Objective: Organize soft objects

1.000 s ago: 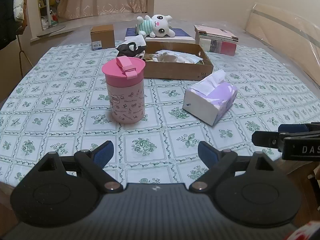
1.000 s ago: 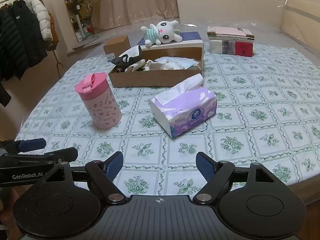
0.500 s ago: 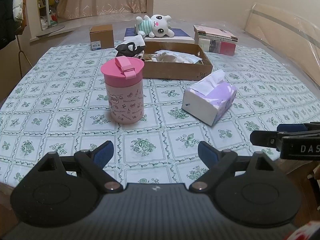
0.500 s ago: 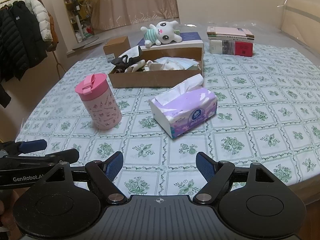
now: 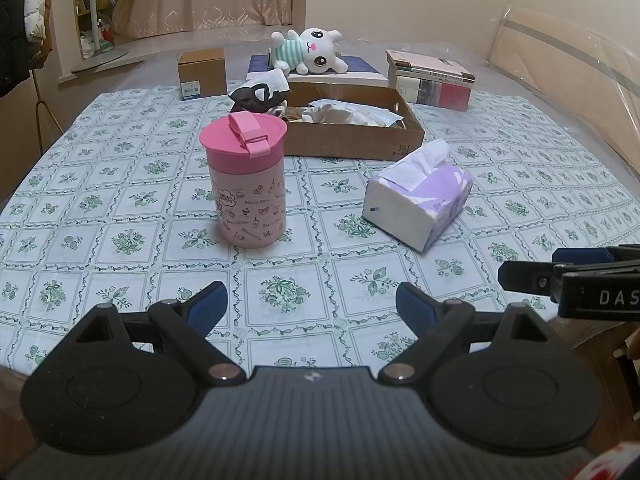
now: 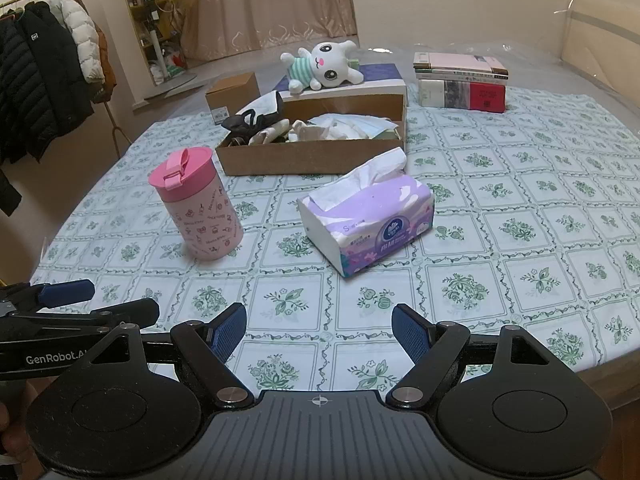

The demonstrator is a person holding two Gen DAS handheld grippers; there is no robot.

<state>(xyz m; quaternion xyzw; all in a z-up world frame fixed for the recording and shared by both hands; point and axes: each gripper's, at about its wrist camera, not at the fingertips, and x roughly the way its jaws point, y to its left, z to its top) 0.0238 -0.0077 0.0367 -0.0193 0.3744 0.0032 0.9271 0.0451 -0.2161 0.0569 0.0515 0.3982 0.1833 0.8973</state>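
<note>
- Nothing on the table has moved since the earlier frames; both grippers hover where they were over the near edge.
- The left gripper (image 5: 312, 304) stands wide with nothing between its blue pads; the right gripper (image 6: 319, 326) is equally wide and empty.
- The tissue pack (image 6: 366, 218) lies at frame centre, angled, a sheet sticking up from its top, apart from everything else.
- The pink cup (image 6: 196, 204) stands upright to its left, with bare tablecloth (image 6: 520, 208) between them.
- Behind both, the cardboard tray (image 6: 312, 156) holds crumpled soft items.
- The plush rabbit (image 6: 324, 66) lies on a white box (image 6: 376, 88) at the tray's far side.
- Books (image 6: 460, 82) sit upper right; the right half of the cloth is open.
</note>
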